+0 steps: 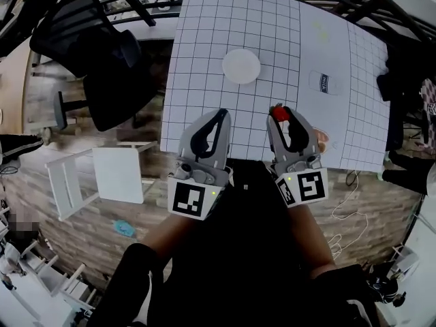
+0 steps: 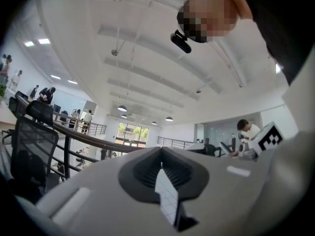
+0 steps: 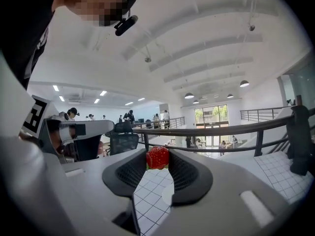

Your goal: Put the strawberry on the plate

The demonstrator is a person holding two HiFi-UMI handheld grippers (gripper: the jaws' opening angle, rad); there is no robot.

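Right gripper (image 1: 282,118): fingers clenched on the strawberry (image 1: 279,112), which sits at their tips over the near edge of the gridded worktop (image 1: 204,60). White plate (image 1: 241,67) lies at 11 o'clock from the strawberry, well apart. Left gripper (image 1: 222,116): fingers closed together, nothing between them.

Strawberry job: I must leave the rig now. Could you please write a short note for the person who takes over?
Left gripper: shut, nothing in it.
Right gripper: shut on the strawberry, held above the near part of the table.
Plate: empty, farther ahead near the table's middle, a little left of the right gripper.
Done: the strawberry is picked up.
Left to do: carry it forward over the plate, lower it, open the jaws.
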